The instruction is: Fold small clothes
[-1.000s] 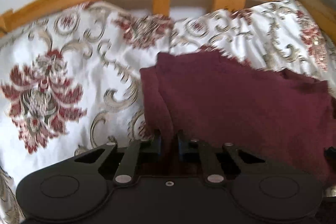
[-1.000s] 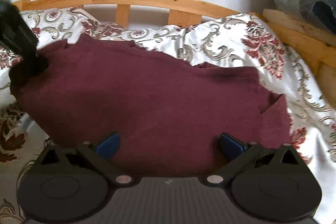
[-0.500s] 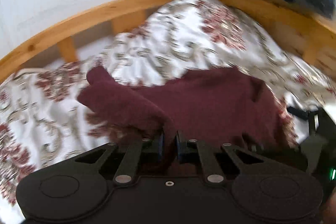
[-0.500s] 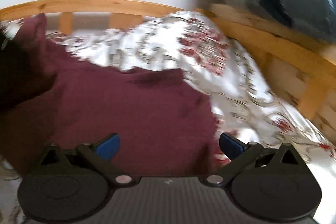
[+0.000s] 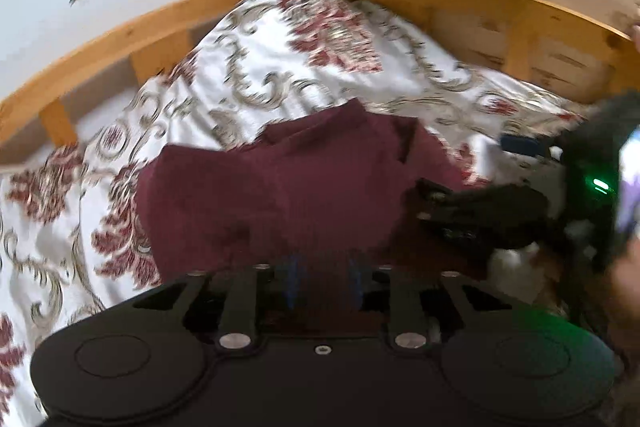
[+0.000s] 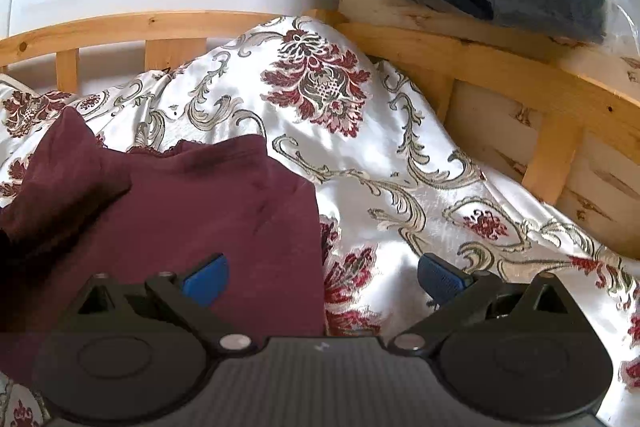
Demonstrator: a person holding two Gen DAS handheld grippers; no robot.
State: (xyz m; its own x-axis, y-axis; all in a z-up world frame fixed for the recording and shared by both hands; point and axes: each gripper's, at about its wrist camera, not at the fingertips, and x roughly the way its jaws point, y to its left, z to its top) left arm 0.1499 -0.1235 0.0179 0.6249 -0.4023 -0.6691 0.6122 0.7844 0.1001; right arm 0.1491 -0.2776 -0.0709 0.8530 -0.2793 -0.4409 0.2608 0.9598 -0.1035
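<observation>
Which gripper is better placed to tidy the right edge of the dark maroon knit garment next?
Right. The right gripper has its jaws wide open, straddling the dark maroon knit garment's right edge on the floral satin bedspread. The left gripper, jaws just opening with cloth between them, sits mid-garment.

Soft daylight, bright; left wrist view motion-blurred, right wrist view sharp; fisheye bending, dark corners.
</observation>
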